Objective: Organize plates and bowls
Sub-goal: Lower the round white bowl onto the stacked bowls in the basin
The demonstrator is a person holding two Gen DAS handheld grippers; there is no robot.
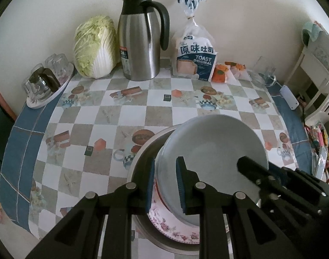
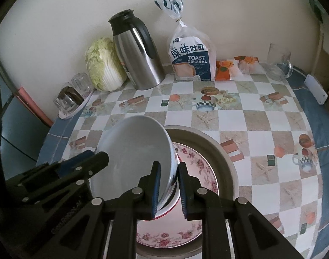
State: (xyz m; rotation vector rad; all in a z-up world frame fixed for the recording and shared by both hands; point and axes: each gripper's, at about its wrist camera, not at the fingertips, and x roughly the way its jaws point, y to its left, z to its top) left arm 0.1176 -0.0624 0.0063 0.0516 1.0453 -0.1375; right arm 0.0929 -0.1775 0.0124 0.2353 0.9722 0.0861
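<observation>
A white bowl (image 1: pixel 212 151) (image 2: pixel 134 151) is held tilted above a floral plate (image 1: pixel 175 231) (image 2: pixel 194 172), which lies on a larger grey plate (image 1: pixel 143 157) (image 2: pixel 224 157). My left gripper (image 1: pixel 164 185) is shut on the bowl's left rim, one finger inside and one outside. My right gripper (image 2: pixel 168 187) is shut on the bowl's right rim the same way. Each gripper shows in the other's view, the right (image 1: pixel 272 179) and the left (image 2: pixel 74 168).
Along the wall stand a napa cabbage (image 1: pixel 95 47), a steel thermos jug (image 1: pixel 140 41), a toast bag (image 1: pixel 194 51), orange snack packets (image 1: pixel 224 71) and a glass mug (image 1: pixel 265 75). A tray of upturned glasses (image 1: pixel 46 82) sits far left. A white remote (image 1: pixel 289 97) lies at the right edge.
</observation>
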